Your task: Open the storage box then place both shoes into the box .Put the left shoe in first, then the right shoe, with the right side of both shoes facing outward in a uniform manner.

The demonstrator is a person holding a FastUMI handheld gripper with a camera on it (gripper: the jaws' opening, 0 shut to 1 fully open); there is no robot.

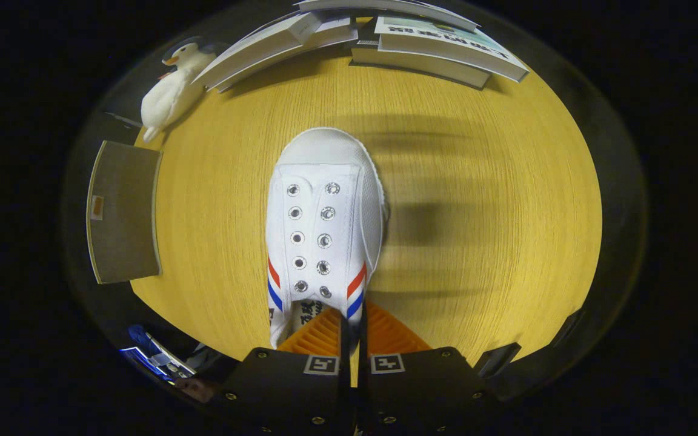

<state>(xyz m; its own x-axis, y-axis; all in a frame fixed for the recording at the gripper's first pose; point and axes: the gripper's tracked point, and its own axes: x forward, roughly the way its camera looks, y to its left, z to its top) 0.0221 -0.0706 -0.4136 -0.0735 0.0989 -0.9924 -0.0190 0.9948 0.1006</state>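
Clearly, 1 white canvas shoe [323, 227] is held by the gripper [354, 330], whose 2 fingers are pressed nearly together on the thin edge of the shoe's opening at the heel end. The toe points away, over the wooden table [476, 242], and whether the sole rests on the table cannot be told. The shoe is judged light and soft, with a stiffer rubber sole; its canvas collar may fold, so a deep pinch is advised. Books [440, 51] and a plush duck [173, 85] lie beyond.

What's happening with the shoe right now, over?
Fingers shut on the shoe heel, toe pointing ahead. Shoe above the table. Books, toy duck beyond.
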